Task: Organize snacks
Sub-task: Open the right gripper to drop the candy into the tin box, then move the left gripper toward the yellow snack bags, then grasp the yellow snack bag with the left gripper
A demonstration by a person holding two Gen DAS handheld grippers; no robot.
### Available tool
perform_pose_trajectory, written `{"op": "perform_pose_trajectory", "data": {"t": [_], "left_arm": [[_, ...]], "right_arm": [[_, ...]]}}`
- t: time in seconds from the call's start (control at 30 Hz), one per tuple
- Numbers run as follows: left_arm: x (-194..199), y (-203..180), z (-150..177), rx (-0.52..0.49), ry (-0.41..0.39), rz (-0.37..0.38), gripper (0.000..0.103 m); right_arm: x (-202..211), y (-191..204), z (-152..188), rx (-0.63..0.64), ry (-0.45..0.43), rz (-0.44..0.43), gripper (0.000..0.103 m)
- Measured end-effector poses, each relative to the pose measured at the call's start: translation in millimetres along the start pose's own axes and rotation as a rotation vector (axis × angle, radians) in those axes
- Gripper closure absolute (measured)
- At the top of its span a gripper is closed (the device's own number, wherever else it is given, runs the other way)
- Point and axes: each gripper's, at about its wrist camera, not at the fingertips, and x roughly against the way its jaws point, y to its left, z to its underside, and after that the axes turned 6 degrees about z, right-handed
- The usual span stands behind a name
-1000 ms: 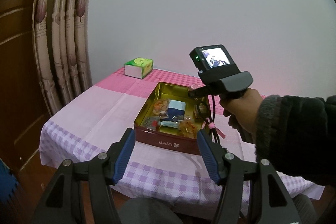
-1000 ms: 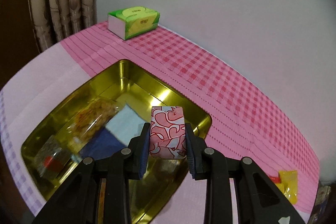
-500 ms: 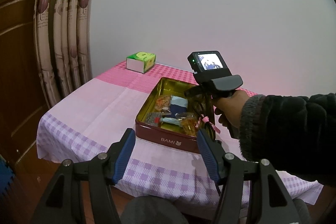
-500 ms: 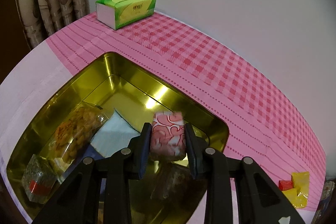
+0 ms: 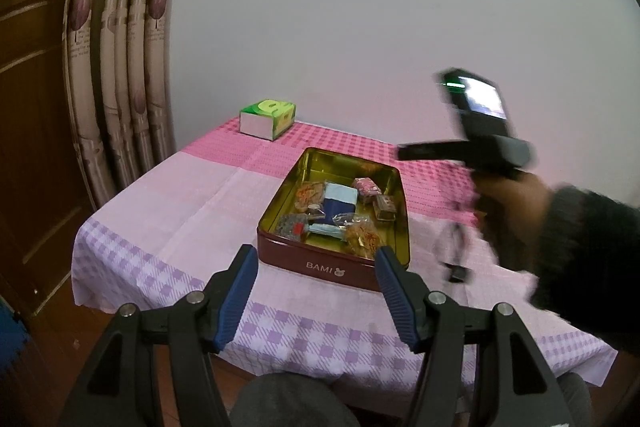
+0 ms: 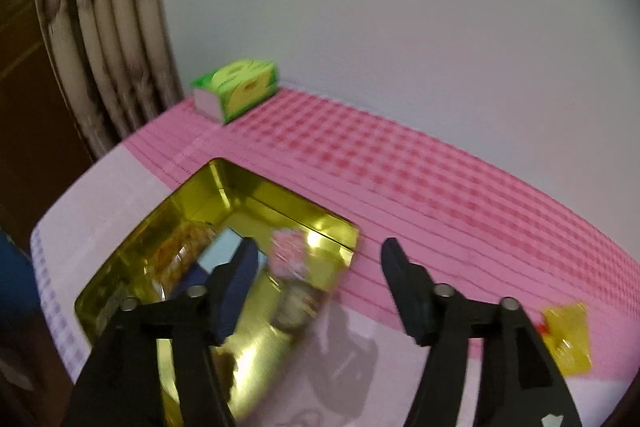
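Here the desk, under a pink and lilac checked cloth, fills the scene, with folded curtains at the far left. A green tissue box sits at the far left corner of the desk. Near the middle lies an open tin with a dark red wall and a gold inside, holding several wrapped snacks side by side. The pink patterned snack rests in the tin's far right part, beside a light blue packet. The left gripper hangs at the near edge of the desk, its fingers apart with nothing between them. The right gripper, blurred, is held by a hand in a dark sleeve to the right of the tin; its fingers have just been opening and stand apart, empty, with the pink snack lying below them in the tin. A small yellow packet lies on the cloth at the right, well apart from the tin.
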Motion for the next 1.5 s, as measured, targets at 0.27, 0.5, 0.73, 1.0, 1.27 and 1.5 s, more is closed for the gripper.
{"op": "perform_pose_trajectory", "data": {"t": [0.27, 0.5, 0.73, 1.0, 1.27, 1.5], "left_arm": [[-9, -36, 9, -0.109, 0.054, 0.035, 0.036], [-68, -117, 35, -0.248, 0.232, 0.159, 0.034], [-158, -218, 23, -0.188, 0.349, 0.251, 0.034], [-252, -312, 7, -0.18, 0.374, 0.193, 0.034], [-320, -321, 15, -0.118, 0.456, 0.081, 0.029], [-319, -318, 11, -0.171, 0.465, 0.097, 0.039]], "right_arm": [[98, -135, 142, -0.175, 0.014, 0.168, 0.032], [170, -228, 257, -0.419, 0.006, 0.301, 0.027], [186, -257, 253, -0.537, -0.067, 0.199, 0.024], [230, -258, 233, -0.496, -0.2, 0.179, 0.016], [257, -269, 235, -0.54, -0.277, 0.144, 0.016], [257, -265, 235, -0.528, -0.272, 0.121, 0.016]]}}
